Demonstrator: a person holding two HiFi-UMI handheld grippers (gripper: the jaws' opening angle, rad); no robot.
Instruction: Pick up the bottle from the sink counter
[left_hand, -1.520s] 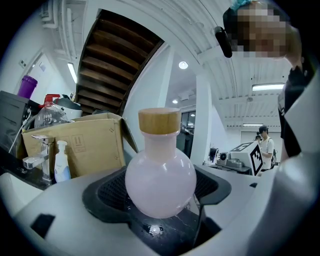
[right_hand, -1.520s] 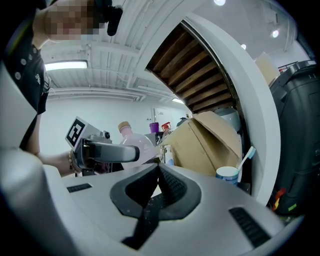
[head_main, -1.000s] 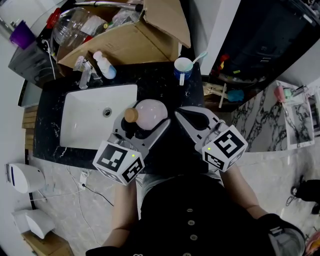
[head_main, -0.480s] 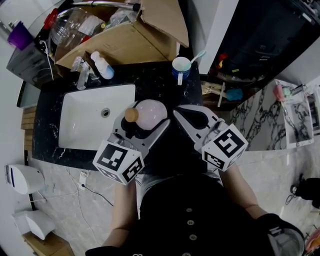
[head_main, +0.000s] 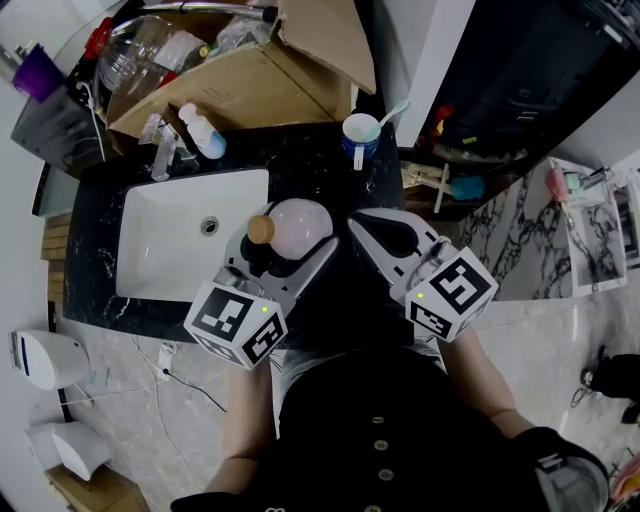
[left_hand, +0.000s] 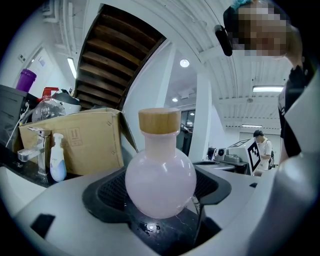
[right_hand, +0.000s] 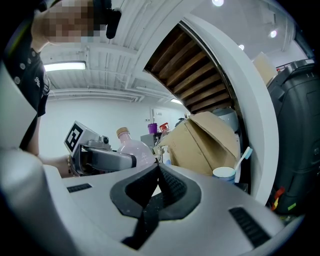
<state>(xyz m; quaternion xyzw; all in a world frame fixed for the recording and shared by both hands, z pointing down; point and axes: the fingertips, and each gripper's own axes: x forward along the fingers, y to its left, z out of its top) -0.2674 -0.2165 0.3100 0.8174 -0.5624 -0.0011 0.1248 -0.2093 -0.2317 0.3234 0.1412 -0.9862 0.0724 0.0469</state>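
Observation:
A round pale pink bottle (head_main: 297, 226) with a wooden cap (left_hand: 159, 120) sits between the jaws of my left gripper (head_main: 283, 255), which is shut on its bulb (left_hand: 160, 180). In the head view it hangs over the black counter (head_main: 310, 165), just right of the white sink (head_main: 165, 240). The bottle stands upright in the left gripper view. My right gripper (head_main: 385, 235) is shut with nothing in it, a little to the right of the bottle. From the right gripper view the bottle (right_hand: 134, 150) shows at the left, beyond the left gripper.
A cardboard box (head_main: 250, 80) with clear plastic bottles stands behind the sink. A small white and blue pump bottle (head_main: 202, 132) and a tap (head_main: 163, 150) are at the sink's back edge. A blue cup with a toothbrush (head_main: 362, 135) stands at the back right.
The whole view has shifted very slightly. The bottle stays gripped in my left gripper and both grippers hold about the same place.

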